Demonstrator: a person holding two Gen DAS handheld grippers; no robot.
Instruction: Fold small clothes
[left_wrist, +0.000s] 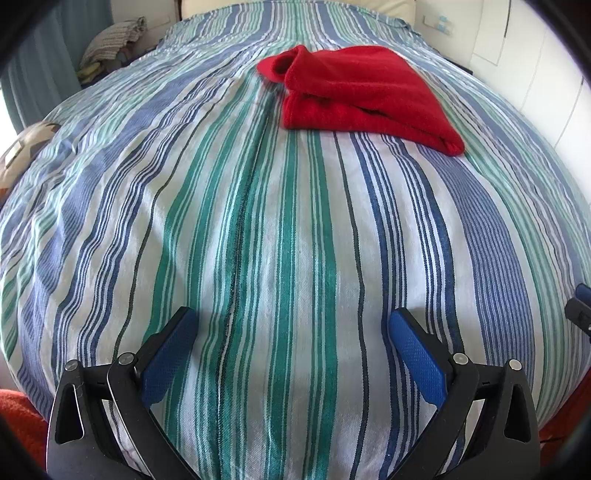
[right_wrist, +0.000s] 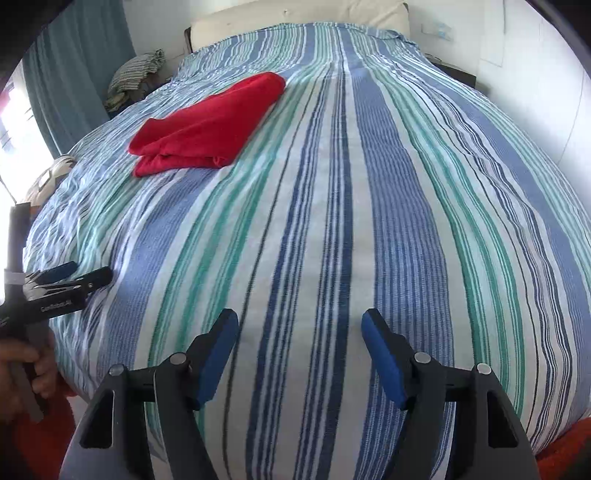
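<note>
A red fleece garment (left_wrist: 354, 92) lies folded on the striped bedspread (left_wrist: 280, 240), far ahead of my left gripper (left_wrist: 291, 317) and a little right of it. That gripper is open and empty, low over the near end of the bed. In the right wrist view the garment (right_wrist: 207, 125) lies far ahead to the left. My right gripper (right_wrist: 300, 321) is open and empty above the bedspread (right_wrist: 369, 221). The left gripper (right_wrist: 70, 275) shows at the left edge of that view, held in a hand.
A cream headboard (right_wrist: 295, 14) stands at the far end. A pile of striped cloth (right_wrist: 136, 74) lies beside the bed at the far left, by a teal curtain (right_wrist: 74, 74). White wall and cupboard doors (left_wrist: 535, 66) run along the right.
</note>
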